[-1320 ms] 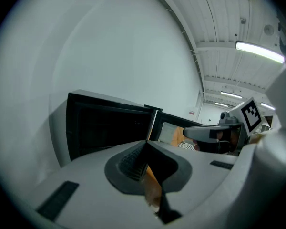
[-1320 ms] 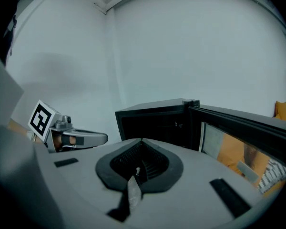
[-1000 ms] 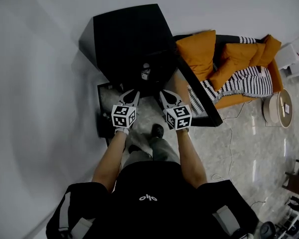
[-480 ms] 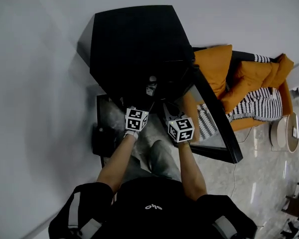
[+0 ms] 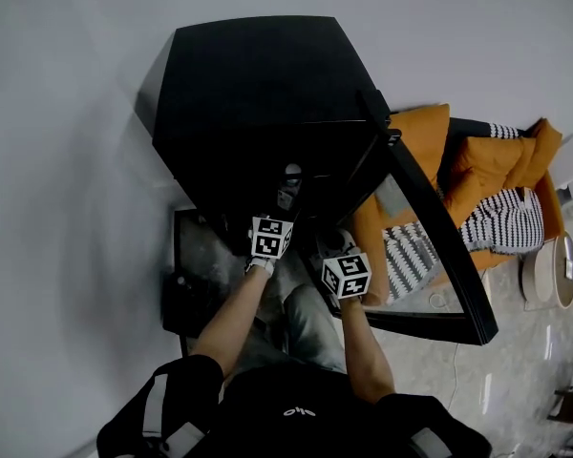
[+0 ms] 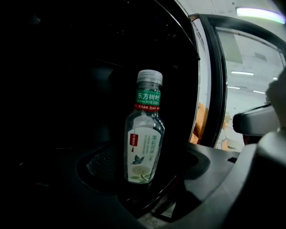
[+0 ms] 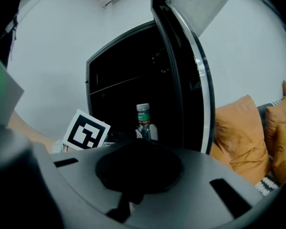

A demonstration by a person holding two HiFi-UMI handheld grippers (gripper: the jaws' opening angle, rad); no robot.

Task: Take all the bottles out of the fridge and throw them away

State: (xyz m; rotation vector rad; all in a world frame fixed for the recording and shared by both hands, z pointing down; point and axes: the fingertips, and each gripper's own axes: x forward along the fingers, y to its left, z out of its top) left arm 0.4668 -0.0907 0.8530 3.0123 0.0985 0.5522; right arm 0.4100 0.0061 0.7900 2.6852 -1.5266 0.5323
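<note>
One clear bottle (image 6: 145, 128) with a white cap and a green neck band stands upright on a shelf inside the black fridge (image 5: 258, 93). My left gripper (image 5: 281, 210) reaches into the fridge. Its jaws are opening, and the bottle stands just ahead of them with no pad pressing on it. The same bottle (image 7: 143, 120) shows in the right gripper view beyond the left gripper's marker cube (image 7: 86, 130). My right gripper (image 5: 332, 248) hangs back outside the fridge, shut and holding nothing.
The glass fridge door (image 5: 430, 237) stands open at the right, close to my right arm. Behind it is a sofa with orange cushions (image 5: 477, 165) and a round white stool (image 5: 554, 270). A dark low box (image 5: 183, 299) sits on the floor at the left.
Both grippers have moved forward towards the fridge. The left one has gone into the opening, up to the bottle. The fridge fills more of the head view.
</note>
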